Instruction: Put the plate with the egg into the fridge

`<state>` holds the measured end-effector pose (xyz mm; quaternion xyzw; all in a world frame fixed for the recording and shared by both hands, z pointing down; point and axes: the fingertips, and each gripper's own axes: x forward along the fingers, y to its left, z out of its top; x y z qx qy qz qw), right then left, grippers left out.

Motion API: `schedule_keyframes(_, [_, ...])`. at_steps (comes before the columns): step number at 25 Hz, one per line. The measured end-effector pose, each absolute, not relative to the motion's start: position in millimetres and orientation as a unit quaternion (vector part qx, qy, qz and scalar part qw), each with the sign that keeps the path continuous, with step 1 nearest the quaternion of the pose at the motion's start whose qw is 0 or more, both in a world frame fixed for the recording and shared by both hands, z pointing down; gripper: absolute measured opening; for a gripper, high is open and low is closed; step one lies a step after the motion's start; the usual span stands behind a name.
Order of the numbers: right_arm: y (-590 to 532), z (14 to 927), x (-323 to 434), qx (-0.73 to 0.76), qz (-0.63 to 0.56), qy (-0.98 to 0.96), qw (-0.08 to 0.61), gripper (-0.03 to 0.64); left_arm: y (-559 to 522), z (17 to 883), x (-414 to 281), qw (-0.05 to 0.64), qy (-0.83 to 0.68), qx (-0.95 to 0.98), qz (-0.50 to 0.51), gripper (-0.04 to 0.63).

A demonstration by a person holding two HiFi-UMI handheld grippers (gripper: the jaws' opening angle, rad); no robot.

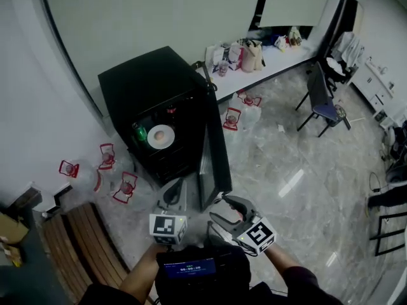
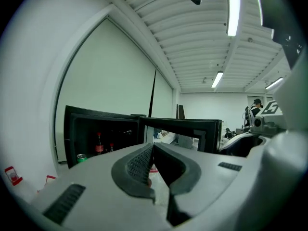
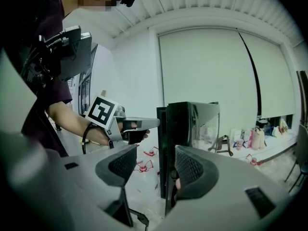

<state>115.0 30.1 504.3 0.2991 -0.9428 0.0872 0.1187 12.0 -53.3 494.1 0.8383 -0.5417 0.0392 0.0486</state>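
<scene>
Black fridge [image 1: 149,84], head view: stands ahead of both grippers, door [image 1: 215,151] swung wide.
White plate [image 1: 152,142]: rests on a shelf inside with the egg [image 1: 161,135] on it, beside a green can [image 1: 140,132], well ahead of the jaws.
Left gripper [image 2: 153,150], left gripper view: clenched on nothing, aimed at the open shelves.
Right gripper [image 3: 156,165], right gripper view: spread and empty, door edge just beyond the gap.
Risk: a hard or off-centre shove on the door likely jolts the shelf, rolling the egg off the plate or tipping the can.
</scene>
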Motion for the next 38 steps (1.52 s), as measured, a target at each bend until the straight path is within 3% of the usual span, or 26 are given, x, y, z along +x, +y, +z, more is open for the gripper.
schedule_keyframes(20, [-23, 485, -68, 0.147, 0.012, -0.986, 0.08, 0.256, -29, 504, -132, 0.059, -0.666, 0.743, 0.035, 0.009])
schedule_keyframes(38, [-71, 464, -68, 0.184, 0.002, -0.982, 0.051, 0.256, -74, 475, -118, 0.046, -0.66, 0.75, 0.012, 0.009])
